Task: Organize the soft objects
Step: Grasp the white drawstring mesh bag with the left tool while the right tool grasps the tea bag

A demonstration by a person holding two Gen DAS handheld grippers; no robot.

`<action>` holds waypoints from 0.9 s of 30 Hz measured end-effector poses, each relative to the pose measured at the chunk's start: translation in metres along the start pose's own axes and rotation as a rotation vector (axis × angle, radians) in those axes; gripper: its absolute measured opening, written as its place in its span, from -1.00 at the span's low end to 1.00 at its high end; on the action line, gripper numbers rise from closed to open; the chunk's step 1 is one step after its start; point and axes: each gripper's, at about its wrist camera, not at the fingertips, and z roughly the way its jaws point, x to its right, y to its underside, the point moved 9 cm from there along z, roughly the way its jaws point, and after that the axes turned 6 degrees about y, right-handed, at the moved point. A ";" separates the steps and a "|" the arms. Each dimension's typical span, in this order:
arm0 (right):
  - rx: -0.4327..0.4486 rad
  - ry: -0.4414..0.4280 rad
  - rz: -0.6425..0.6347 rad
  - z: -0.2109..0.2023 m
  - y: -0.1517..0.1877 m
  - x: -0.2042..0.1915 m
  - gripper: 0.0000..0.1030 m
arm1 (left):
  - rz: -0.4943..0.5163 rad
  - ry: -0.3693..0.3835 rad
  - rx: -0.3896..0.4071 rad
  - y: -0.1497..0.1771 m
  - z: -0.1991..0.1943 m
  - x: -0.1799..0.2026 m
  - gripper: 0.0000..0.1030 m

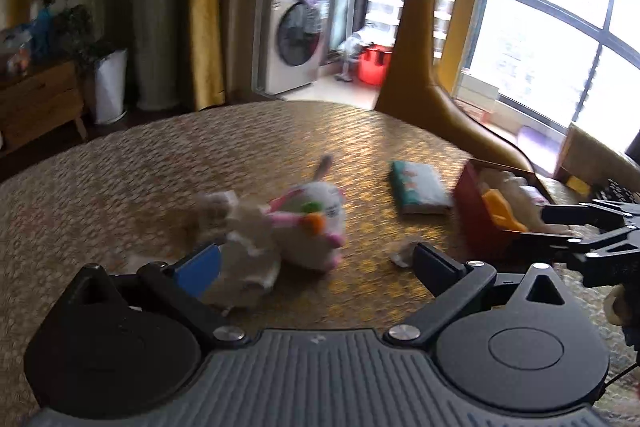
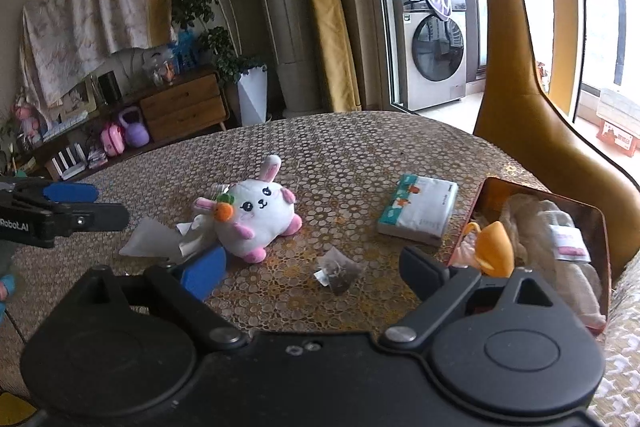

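Note:
A white plush bunny (image 2: pixel 262 213) with pink ears and an orange carrot lies on the patterned table (image 2: pixel 360 147); it also shows in the left wrist view (image 1: pixel 314 227). Crumpled white tissue (image 2: pixel 160 237) lies beside it, also in the left wrist view (image 1: pixel 246 247). A tissue pack (image 2: pixel 418 209) lies to the right, also in the left wrist view (image 1: pixel 418 189). A red box (image 2: pixel 600 247) at the right edge holds soft items and an orange toy (image 2: pixel 494 247). My left gripper (image 1: pixel 316 265) is open just short of the tissue and bunny. My right gripper (image 2: pixel 312 273) is open above a small wrapper (image 2: pixel 338 273).
A tan chair back (image 2: pixel 520 87) rises behind the table's right side. A wooden cabinet (image 2: pixel 182 107), plants and a washing machine (image 2: pixel 434 55) stand beyond the table. The right gripper's arm shows at the right of the left wrist view (image 1: pixel 600 227).

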 end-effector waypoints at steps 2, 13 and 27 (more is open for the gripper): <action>-0.009 -0.005 -0.007 0.005 0.002 -0.004 0.82 | -0.042 -0.020 -0.010 0.007 -0.002 -0.022 1.00; -0.081 -0.010 -0.043 0.044 0.015 -0.013 0.82 | -0.152 -0.170 -0.038 0.037 0.012 -0.118 1.00; -0.167 -0.018 -0.125 0.097 0.030 -0.015 0.82 | -0.120 -0.135 -0.103 0.061 0.064 -0.147 1.00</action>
